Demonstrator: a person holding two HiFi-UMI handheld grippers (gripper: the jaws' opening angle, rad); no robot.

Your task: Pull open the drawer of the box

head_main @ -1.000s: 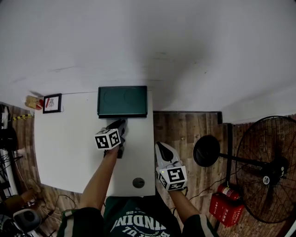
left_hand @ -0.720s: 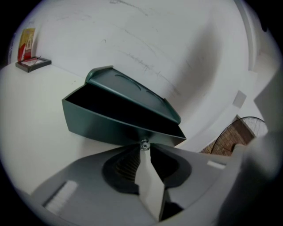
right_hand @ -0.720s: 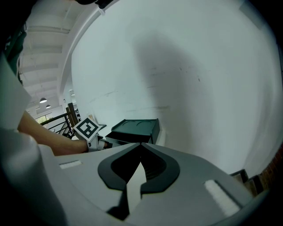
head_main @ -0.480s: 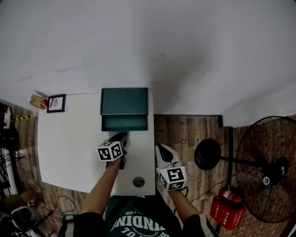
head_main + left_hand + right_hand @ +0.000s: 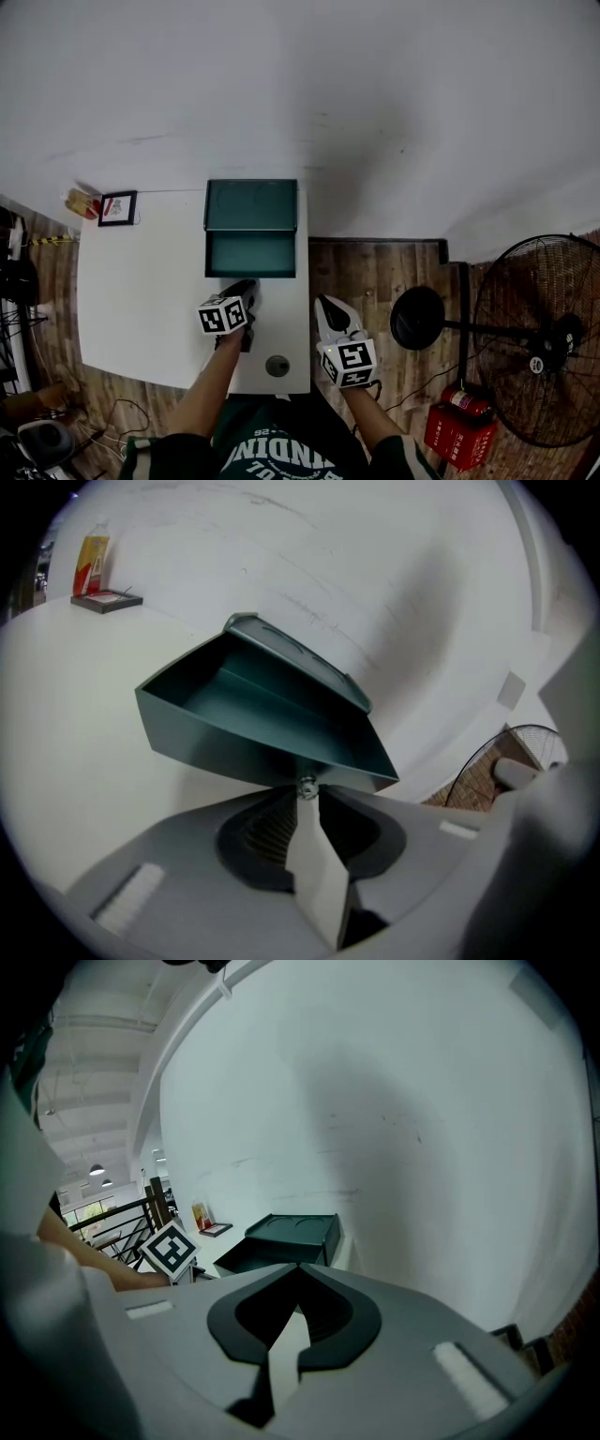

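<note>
One green box (image 5: 251,203) sits at the back of the desk (image 5: 141,300) against the wall, its single drawer (image 5: 251,253) standing pulled out toward me. My left tongs (image 5: 305,791) are pinched on the drawer's small knob (image 5: 306,781), which they mostly hide. My right tongs (image 5: 325,302), closed on nothing, hover beside the desk's right edge. One fan (image 5: 539,342) is cut off at the frame's edge.

No full word readable
Green shirt (image 5: 272,448), just below white table (image 5: 141,309): white block letters, upside down, cut off, only "INDIN" legible
Black-and-white square code markers, no letters: on left gripper (image 5: 246,284) over table, on right gripper (image 5: 324,303) right of table
Framed picture (image 5: 118,208), table's far left corner: print too small
</note>
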